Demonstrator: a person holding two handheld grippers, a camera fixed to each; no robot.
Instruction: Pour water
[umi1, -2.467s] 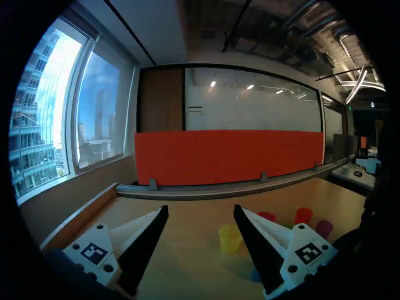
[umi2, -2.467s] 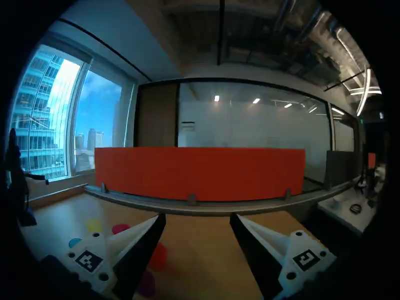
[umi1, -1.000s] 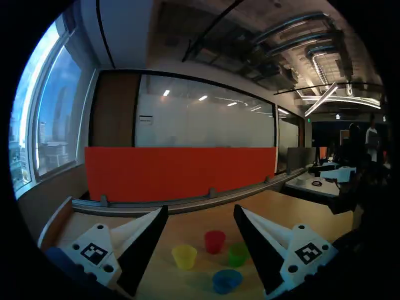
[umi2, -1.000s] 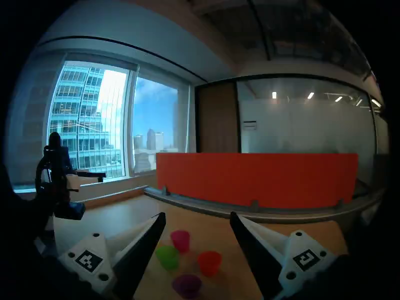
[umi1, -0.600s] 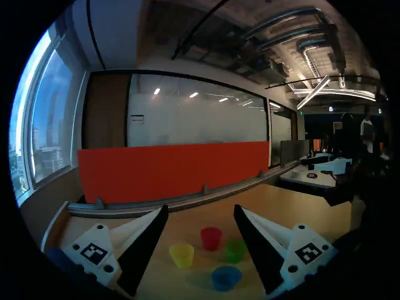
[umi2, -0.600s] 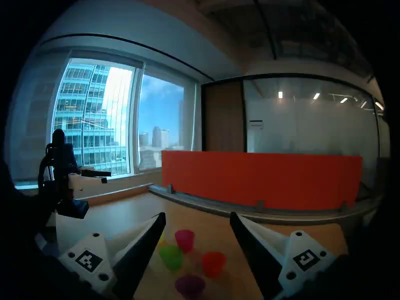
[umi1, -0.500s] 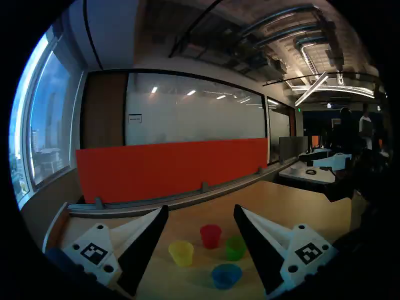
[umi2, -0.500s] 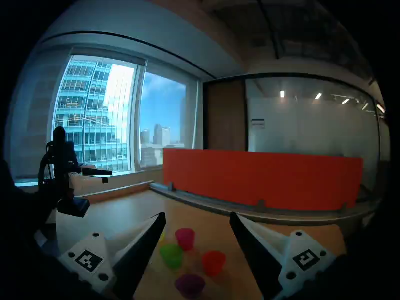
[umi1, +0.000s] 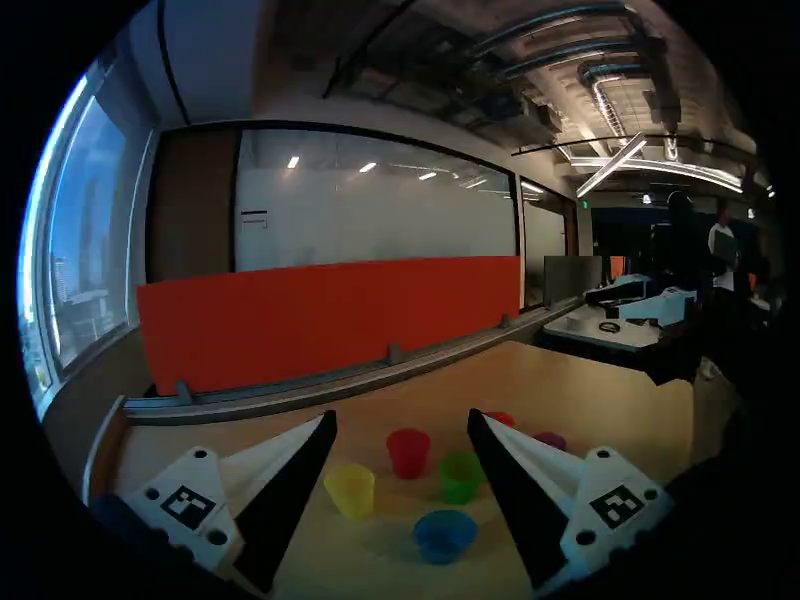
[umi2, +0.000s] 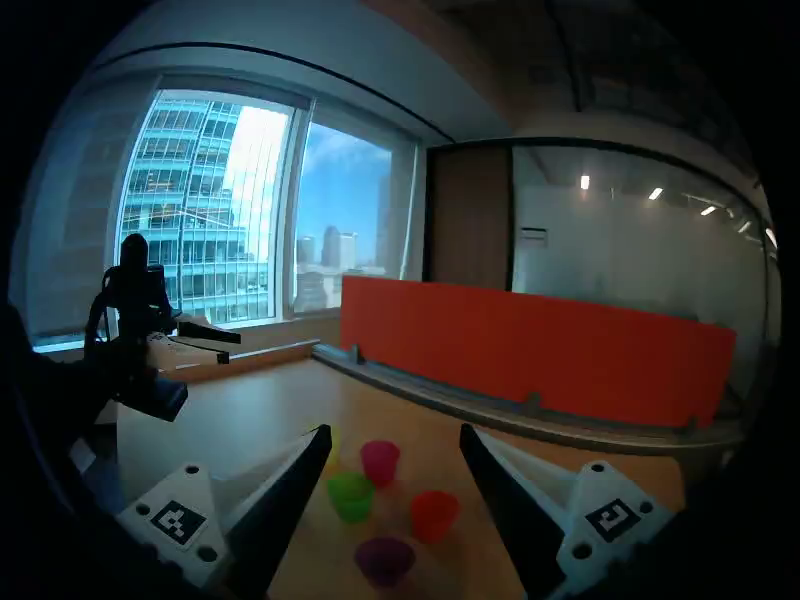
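The left gripper's (umi1: 400, 415) fingers (umi1: 285, 490) stood wide apart, holding nothing. Between them, on the wooden table (umi1: 600, 390), the left gripper view showed a yellow cup (umi1: 350, 490), a red cup (umi1: 408, 452), a green cup (umi1: 460, 476) and, nearest, a blue cup (umi1: 444, 535). A purple cup (umi1: 550, 440) peeked past the right-hand finger.

The right gripper (umi2: 395, 430) was likewise spread and empty. Its view framed a pink cup (umi2: 380, 462), the green one, an orange-red cup (umi2: 433, 514) and the purple one closest. Farther left, the right gripper view caught the left gripper raised above the table, against bright windows (umi2: 200, 220). An orange partition (umi1: 330, 310) ran behind the table.
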